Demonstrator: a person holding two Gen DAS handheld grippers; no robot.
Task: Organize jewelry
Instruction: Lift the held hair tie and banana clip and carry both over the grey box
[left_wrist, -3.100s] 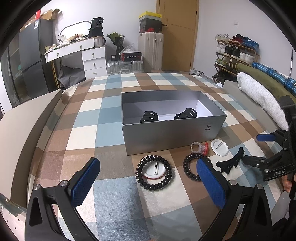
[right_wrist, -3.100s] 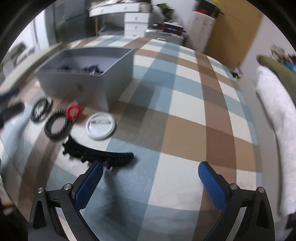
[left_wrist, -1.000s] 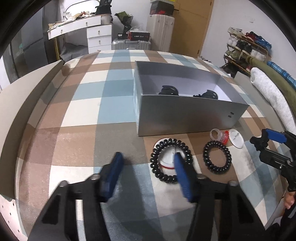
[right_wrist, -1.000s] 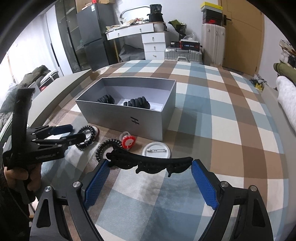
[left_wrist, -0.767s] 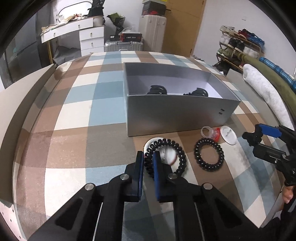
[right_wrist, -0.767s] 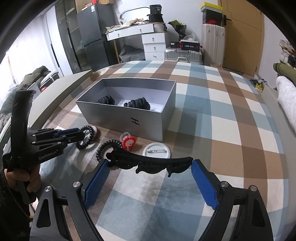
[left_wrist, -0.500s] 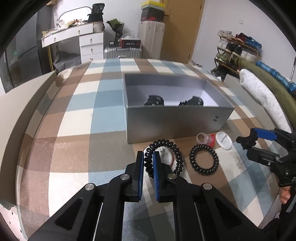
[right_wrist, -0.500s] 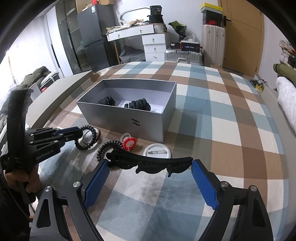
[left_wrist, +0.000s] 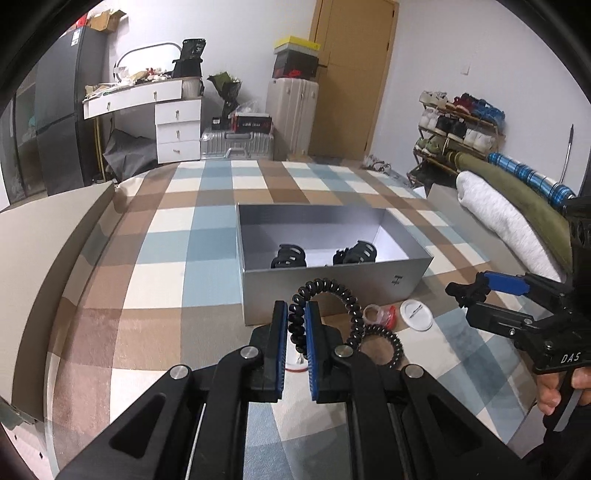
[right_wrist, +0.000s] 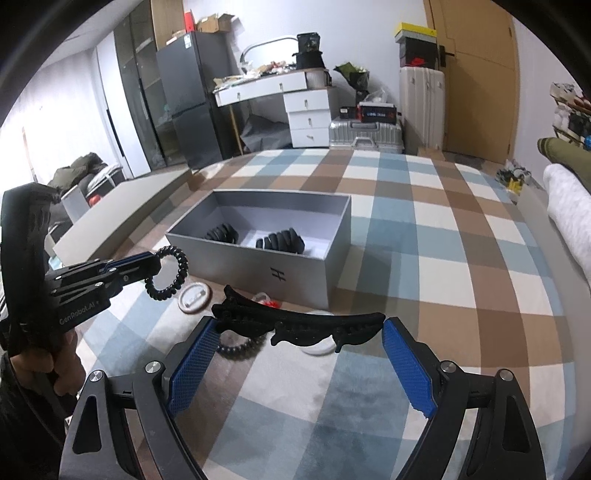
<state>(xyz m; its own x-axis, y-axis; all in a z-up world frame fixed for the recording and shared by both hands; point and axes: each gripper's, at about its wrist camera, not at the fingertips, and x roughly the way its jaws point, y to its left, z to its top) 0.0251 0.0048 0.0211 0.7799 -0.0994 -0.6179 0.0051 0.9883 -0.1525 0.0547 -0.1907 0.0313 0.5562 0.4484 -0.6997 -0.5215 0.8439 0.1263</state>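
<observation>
- Left hand-held gripper (left_wrist: 296, 323) pinches a black spiral hair tie (left_wrist: 325, 310), lifted before the grey box (left_wrist: 332, 284).
- Right hand-held gripper (right_wrist: 299, 339), jaws wide, clamps a black hair clip (right_wrist: 299, 323) end to end.

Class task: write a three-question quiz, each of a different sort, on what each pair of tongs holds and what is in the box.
1. True or false: the left tongs grip a black spiral hair tie.
2. What do the right tongs hold? A) red ring B) long black toothed hair clip C) white badge
3. How many black claw clips lie in the grey cardboard box?

Key: 1 true; 2 B; 3 two.
</observation>
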